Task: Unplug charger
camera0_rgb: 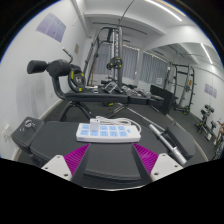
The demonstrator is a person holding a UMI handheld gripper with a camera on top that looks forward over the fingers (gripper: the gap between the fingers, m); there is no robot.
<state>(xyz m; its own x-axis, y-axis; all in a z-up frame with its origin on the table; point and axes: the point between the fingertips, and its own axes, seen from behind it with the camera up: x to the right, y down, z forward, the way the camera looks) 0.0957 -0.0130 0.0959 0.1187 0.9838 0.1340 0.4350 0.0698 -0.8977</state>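
- Charger itself cannot be made out from the gripper view; what shows is a white power strip [110, 130] lying flat on a dark padded bench [60, 140], just ahead of the fingers and slightly left of their midline. Any plug seated in it is too small to tell.
- Gripper [112, 158] sits low and near, its two fingers spread apart with nothing between them; the magenta pads [75, 158] face inward across an open gap. Held this way, it looks lined up for an approach to the strip, not yet a grasp.
- Strip runs left to right across the bench top, its sockets facing up, which I judge leaves a plug free to be pulled upward.
- Farther off stands gym equipment: a weight rack [112, 55] in the middle distance and another machine [180, 85] to the right, well apart from the strip.
- Task appears to be at its start.
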